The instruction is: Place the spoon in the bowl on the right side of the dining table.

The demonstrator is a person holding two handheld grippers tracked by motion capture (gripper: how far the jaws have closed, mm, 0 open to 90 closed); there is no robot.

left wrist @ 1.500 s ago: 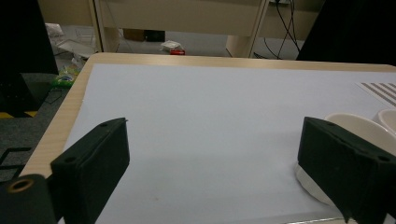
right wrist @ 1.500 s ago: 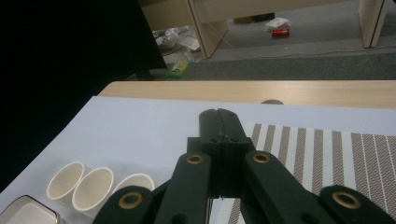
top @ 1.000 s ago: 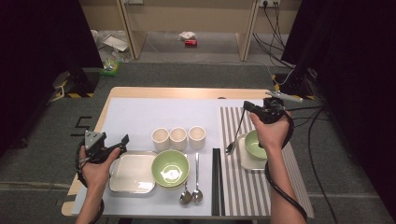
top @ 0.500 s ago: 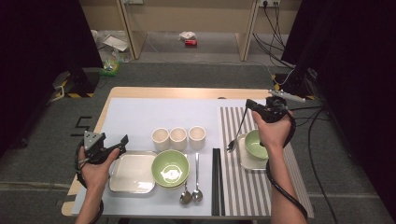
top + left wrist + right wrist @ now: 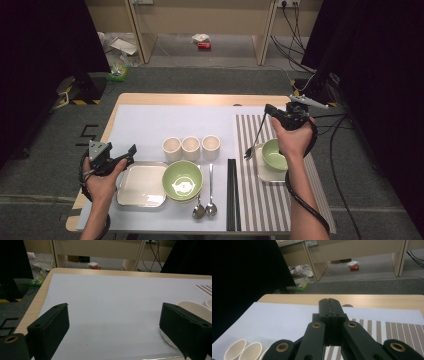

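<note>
From the high view I see my right gripper (image 5: 270,111) raised over the far part of the striped mat (image 5: 260,200), its jaws clamped on the handle of a fork (image 5: 255,140). The fork hangs slanting down toward me, its tines (image 5: 247,154) just beside the left edge of the white plate (image 5: 261,172) that carries the small green bowl (image 5: 274,154). I cannot tell whether the tines touch the mat. My left gripper (image 5: 127,152) sits at the near left of the bench (image 5: 150,99), its jaws just beside the far left corner of the square white plate (image 5: 141,185). The large green bowl (image 5: 183,180) overlaps that plate's right edge. Three cream cups (image 5: 190,148) stand in a row beyond it, two spoons (image 5: 205,207) lie to its right, and black chopsticks (image 5: 231,192) lie along the mat's left border.

In the left gripper view my jaws stand wide apart with nothing between them, over the pale sheet (image 5: 120,302). A cream cup (image 5: 192,312) shows behind the right-hand jaw.

In the right gripper view my jaws are pressed together, pointing across the bench's far edge. The striped mat (image 5: 392,332) lies below to the right, and cup rims (image 5: 244,348) show at lower left. The fork is hidden here beneath the jaws.
</note>
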